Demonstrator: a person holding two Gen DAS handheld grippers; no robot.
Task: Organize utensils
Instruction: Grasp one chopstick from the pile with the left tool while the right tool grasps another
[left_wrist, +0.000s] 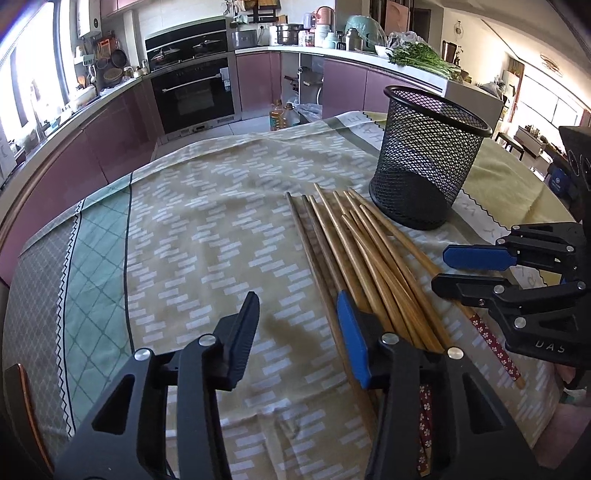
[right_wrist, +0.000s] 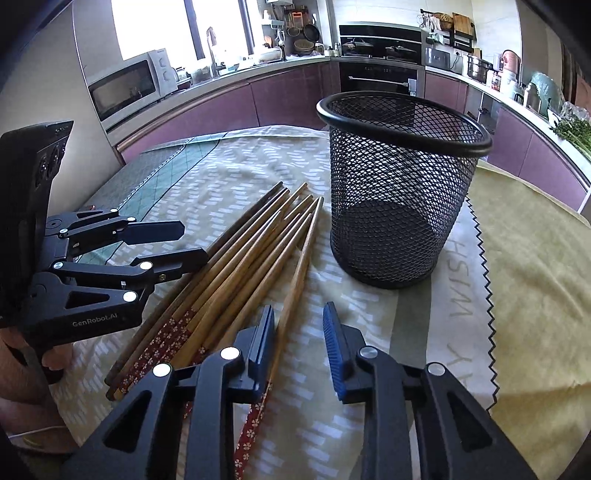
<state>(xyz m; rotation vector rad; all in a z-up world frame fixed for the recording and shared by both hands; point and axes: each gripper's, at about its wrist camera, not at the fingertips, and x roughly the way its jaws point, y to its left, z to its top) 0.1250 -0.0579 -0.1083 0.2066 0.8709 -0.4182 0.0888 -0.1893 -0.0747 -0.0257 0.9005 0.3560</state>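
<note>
Several wooden chopsticks (left_wrist: 369, 258) with red flowered ends lie in a bundle on the patterned tablecloth (left_wrist: 207, 236), also in the right wrist view (right_wrist: 251, 258). A black mesh cup (left_wrist: 428, 155) stands upright and empty just beyond their tips, also in the right wrist view (right_wrist: 399, 184). My left gripper (left_wrist: 297, 317) is open and empty, low over the cloth, its right finger over the bundle's left side; it also shows at the left of the right wrist view (right_wrist: 194, 242). My right gripper (right_wrist: 298, 332) is open and empty by the bundle's right edge, with its left finger over the outermost chopstick; in the left wrist view (left_wrist: 439, 271) it reaches in from the right.
The table's far edge (left_wrist: 236, 136) drops to a kitchen floor with oil bottles (left_wrist: 282, 114). Purple cabinets and an oven (left_wrist: 195, 92) line the back. A microwave (right_wrist: 125, 85) sits at the left. A yellow cloth (right_wrist: 535, 258) covers the table's right side.
</note>
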